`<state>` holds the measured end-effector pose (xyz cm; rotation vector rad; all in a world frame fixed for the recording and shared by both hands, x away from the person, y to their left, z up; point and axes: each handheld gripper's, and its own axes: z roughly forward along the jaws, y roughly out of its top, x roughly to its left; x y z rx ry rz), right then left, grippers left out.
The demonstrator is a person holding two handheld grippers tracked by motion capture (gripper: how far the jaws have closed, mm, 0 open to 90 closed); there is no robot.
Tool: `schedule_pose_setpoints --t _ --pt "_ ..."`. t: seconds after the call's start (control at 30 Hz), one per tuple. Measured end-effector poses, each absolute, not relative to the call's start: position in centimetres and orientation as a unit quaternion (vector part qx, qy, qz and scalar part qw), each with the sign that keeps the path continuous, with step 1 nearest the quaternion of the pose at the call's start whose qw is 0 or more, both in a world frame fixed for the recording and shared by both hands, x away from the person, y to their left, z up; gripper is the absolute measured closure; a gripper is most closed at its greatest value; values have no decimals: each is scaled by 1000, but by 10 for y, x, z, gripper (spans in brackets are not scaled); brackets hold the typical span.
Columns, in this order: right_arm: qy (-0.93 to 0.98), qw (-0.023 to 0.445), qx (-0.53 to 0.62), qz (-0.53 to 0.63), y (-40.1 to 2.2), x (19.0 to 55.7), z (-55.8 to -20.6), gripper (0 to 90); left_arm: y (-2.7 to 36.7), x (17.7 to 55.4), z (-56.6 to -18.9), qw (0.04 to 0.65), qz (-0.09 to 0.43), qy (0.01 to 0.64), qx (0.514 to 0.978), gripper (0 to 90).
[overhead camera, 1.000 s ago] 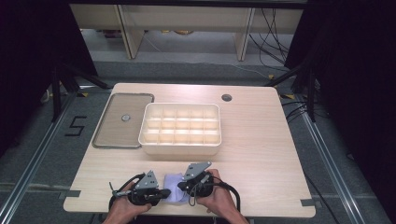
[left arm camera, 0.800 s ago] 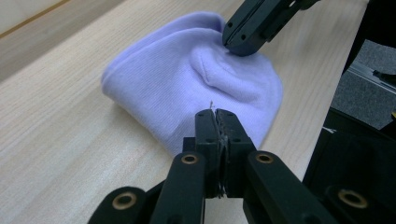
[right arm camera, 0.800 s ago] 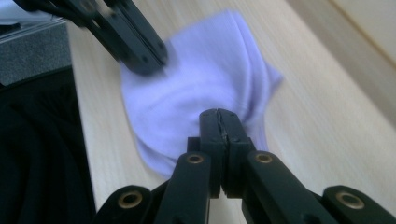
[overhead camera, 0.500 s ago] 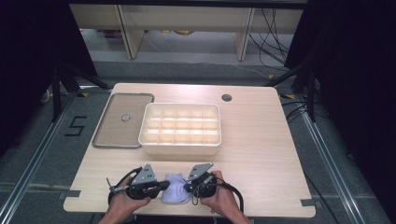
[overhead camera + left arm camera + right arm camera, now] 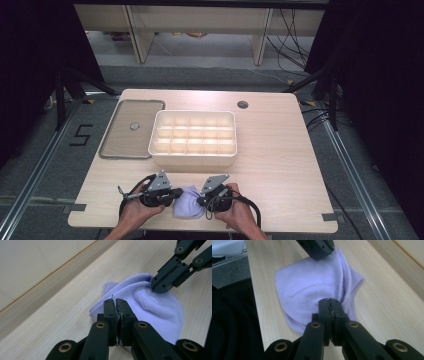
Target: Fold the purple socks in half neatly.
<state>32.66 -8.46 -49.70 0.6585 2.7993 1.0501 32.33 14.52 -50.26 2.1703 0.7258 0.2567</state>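
A: How do the hands sit?

B: Both forearms come in over the near edge of the worktop (image 5: 280, 165). The left hand (image 5: 134, 216) and the right hand (image 5: 235, 214) lie low, each wrapped round its tool and angled inward, so the left claw (image 5: 176, 196) and the right claw (image 5: 200, 200) face each other across a small gap.

A: And what lies in that gap?

B: A pale lilac sock (image 5: 188, 206), bunched up on the wood near the front edge, squarely between the two claws and well apart from the white divided tray (image 5: 192, 159) farther back.

A: Are the claws clamped on it?

B: Each has its jaws pressed together. In the left gripper view the left claw (image 5: 116, 301) is closed at the sock's (image 5: 155, 307) near edge, with what looks like a sliver of fabric nipped at the tips. The right claw (image 5: 158, 286) bites a fold on the far side.

A: Does the right gripper view add anything?

B: It shows the right claw (image 5: 328, 301) closed over a ridge of the sock (image 5: 312, 285), with the left claw (image 5: 320, 252) pressing in at the far end. It also shows creases fanning out from the grip, which the high view is too distant to show. The high view alone takes in the tray and the flat brown-rimmed lid (image 5: 131, 129) lying beside it.
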Motion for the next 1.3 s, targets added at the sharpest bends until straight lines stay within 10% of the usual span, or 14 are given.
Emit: schedule_pose_setpoints --t 0.27,0.53,0.73,1.1,1.3 --pt "908 58 197 364 -78 321 -482 890 144 314 -502 418 92 291 856 817" --pt "925 44 172 336 -65 311 -494 888 165 291 -507 418 77 352 834 533" --pt "925 45 173 335 -65 311 -498 888 152 292 -516 412 52 382 826 478" --pt "922 51 171 342 -68 311 -494 884 158 294 -515 437 45 370 818 810" --pt "918 40 156 363 -57 309 -490 889 156 292 -510 439 53 366 819 836"
